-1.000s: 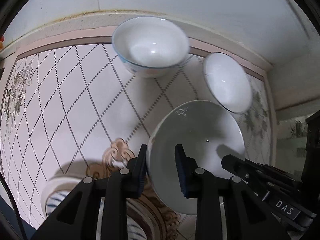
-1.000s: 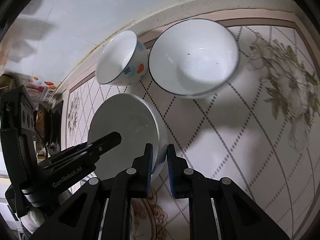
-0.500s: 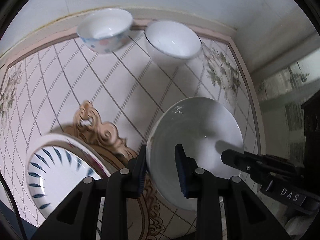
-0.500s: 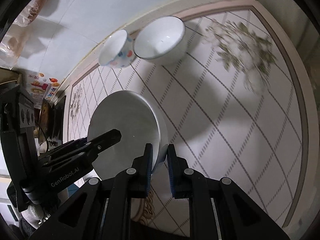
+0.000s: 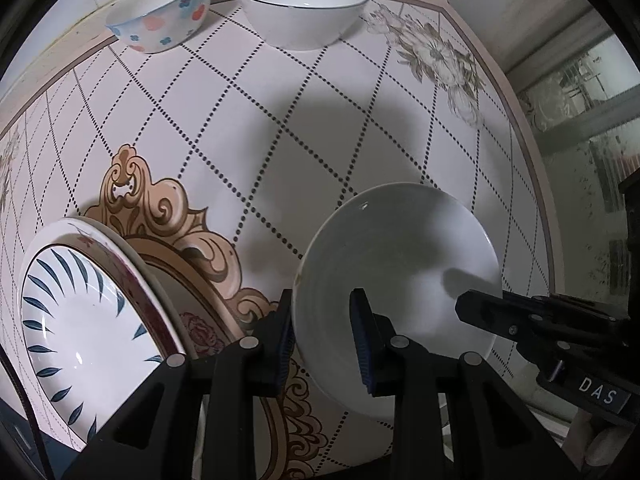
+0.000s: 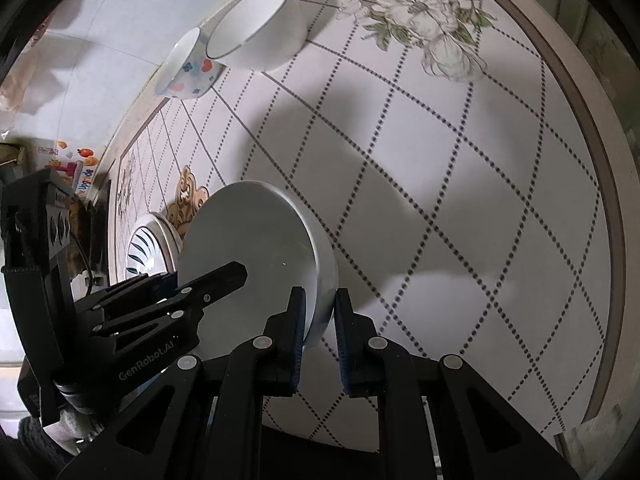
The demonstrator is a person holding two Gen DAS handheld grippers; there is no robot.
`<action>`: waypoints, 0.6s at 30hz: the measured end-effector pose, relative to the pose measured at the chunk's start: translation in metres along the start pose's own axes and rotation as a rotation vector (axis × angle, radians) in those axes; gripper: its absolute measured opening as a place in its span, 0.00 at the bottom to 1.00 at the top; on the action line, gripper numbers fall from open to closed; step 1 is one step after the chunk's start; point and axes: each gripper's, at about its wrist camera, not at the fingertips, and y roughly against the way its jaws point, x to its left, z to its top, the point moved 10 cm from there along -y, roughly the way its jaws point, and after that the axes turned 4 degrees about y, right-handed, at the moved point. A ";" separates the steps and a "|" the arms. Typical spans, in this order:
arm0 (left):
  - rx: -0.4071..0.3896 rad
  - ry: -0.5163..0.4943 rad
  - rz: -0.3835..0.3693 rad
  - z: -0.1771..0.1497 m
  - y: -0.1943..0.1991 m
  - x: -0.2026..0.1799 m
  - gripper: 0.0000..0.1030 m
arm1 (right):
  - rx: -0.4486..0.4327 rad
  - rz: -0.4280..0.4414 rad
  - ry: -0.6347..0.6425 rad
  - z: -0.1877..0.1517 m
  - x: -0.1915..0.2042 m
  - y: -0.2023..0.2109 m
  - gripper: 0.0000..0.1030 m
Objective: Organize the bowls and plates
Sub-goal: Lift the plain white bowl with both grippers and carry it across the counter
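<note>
Both grippers hold one plain white bowl (image 5: 400, 264) just above the tiled table. My left gripper (image 5: 324, 336) is shut on its left rim, one pad inside and one outside. My right gripper (image 6: 320, 320) is shut on the opposite rim of the same white bowl (image 6: 248, 248). In each wrist view, the other gripper reaches in from the side. A flower-printed bowl (image 5: 160, 12) and a dark-rimmed white bowl (image 5: 304, 0) stand side by side at the far edge. A blue-leaf plate (image 5: 80, 320) lies on a larger plate at the near left.
The patterned table top (image 5: 248, 128) lies bare between the held bowl and the two far bowls. A wall runs behind them. The table's right edge (image 6: 600, 184) curves close by, with a window frame (image 5: 580, 92) beyond it.
Both grippers have carried the white bowl back from the two far bowls, which now look smaller. The stacked plates have come into the left wrist view at the near left.
</note>
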 end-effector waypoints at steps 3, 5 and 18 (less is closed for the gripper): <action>0.012 -0.001 0.004 -0.003 -0.006 -0.003 0.24 | 0.004 -0.001 -0.001 -0.002 -0.003 0.000 0.16; 0.023 0.000 0.008 -0.005 -0.010 -0.003 0.24 | 0.003 -0.006 0.002 -0.003 -0.004 0.001 0.16; 0.072 0.012 -0.001 -0.008 -0.021 -0.010 0.24 | 0.034 0.004 0.000 -0.002 -0.006 -0.003 0.16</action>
